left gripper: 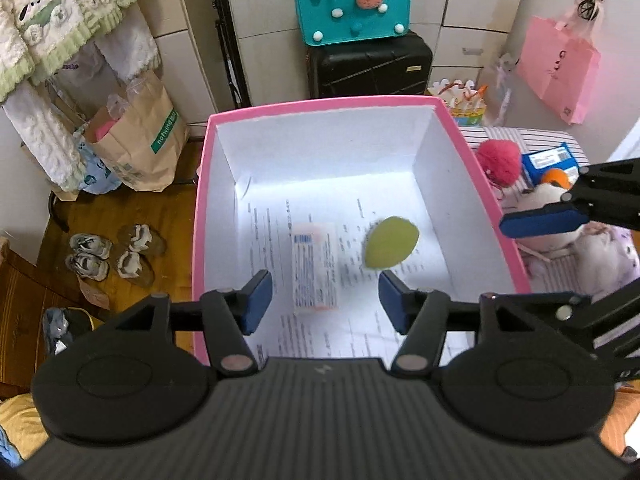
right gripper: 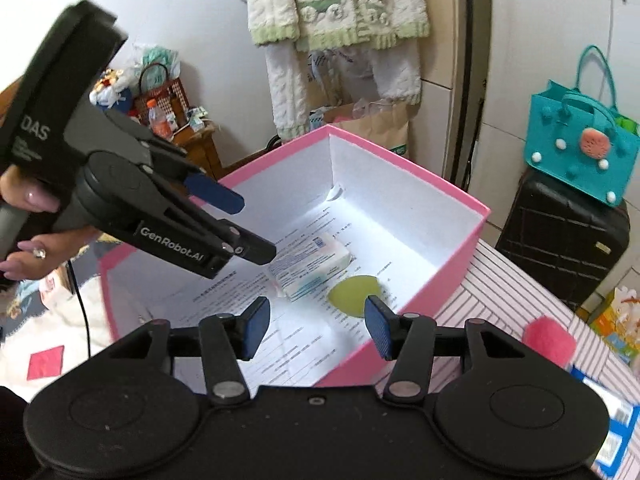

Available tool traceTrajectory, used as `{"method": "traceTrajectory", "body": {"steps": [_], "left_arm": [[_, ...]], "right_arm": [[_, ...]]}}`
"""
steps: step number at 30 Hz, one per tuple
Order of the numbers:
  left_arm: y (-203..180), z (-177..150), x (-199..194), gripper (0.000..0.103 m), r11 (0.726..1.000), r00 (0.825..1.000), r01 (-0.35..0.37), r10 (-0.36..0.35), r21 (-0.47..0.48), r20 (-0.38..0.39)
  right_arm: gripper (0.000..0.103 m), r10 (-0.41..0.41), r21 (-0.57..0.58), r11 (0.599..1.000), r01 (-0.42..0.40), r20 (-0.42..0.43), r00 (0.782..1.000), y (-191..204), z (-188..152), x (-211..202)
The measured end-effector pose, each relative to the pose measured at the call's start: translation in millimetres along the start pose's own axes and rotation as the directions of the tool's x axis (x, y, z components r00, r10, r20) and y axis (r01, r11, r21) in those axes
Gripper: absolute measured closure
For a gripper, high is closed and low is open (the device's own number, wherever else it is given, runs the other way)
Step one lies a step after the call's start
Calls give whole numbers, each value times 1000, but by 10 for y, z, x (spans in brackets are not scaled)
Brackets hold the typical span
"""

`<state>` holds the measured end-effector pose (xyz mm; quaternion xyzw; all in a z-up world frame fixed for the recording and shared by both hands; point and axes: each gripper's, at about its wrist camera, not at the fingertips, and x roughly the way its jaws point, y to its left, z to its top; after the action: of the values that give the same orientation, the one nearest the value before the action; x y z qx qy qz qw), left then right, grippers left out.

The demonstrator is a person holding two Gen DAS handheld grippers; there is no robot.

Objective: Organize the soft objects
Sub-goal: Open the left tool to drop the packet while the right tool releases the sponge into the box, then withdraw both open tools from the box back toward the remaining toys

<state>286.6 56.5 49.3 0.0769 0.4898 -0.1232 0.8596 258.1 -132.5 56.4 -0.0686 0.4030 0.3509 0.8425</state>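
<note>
Hovering above the near end of the pink box, the left gripper has its fingers spread wide and holds nothing. White inner walls leave wide open floor, lined with printed paper. A yellow-green soft ball, blurred and egg-shaped, sits toward the right wall; whether it touches the floor I cannot tell. A tissue pack lies flat in the middle. The right gripper hangs at the box's right rim, fingers spread wide and empty. A pink pompom rests on the striped tabletop beyond that rim.
</note>
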Motion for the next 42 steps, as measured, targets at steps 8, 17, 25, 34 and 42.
{"method": "traceTrajectory", "body": {"steps": [8, 17, 25, 34, 42], "left_arm": [[-48, -260, -298, 38, 999, 999, 37, -37, 22, -6], [-166, -571, -790, 35, 996, 999, 40, -41, 83, 2], [-273, -841, -1176, 31, 991, 998, 36, -41, 128, 38], [-396, -1100, -1423, 27, 985, 997, 50, -59, 162, 48], [-574, -1284, -1453, 25, 975, 995, 94, -97, 202, 6]], "right_arm": [[45, -39, 42, 998, 39, 20, 999, 194, -137, -281], [42, -45, 54, 998, 43, 45, 998, 533, -280, -682], [39, -48, 14, 999, 47, 59, 997, 893, -386, -963], [36, -43, -1, 999, 43, 72, 997, 1114, -581, -1180], [32, -39, 43, 998, 37, 46, 998, 1105, -853, -1274]]}}
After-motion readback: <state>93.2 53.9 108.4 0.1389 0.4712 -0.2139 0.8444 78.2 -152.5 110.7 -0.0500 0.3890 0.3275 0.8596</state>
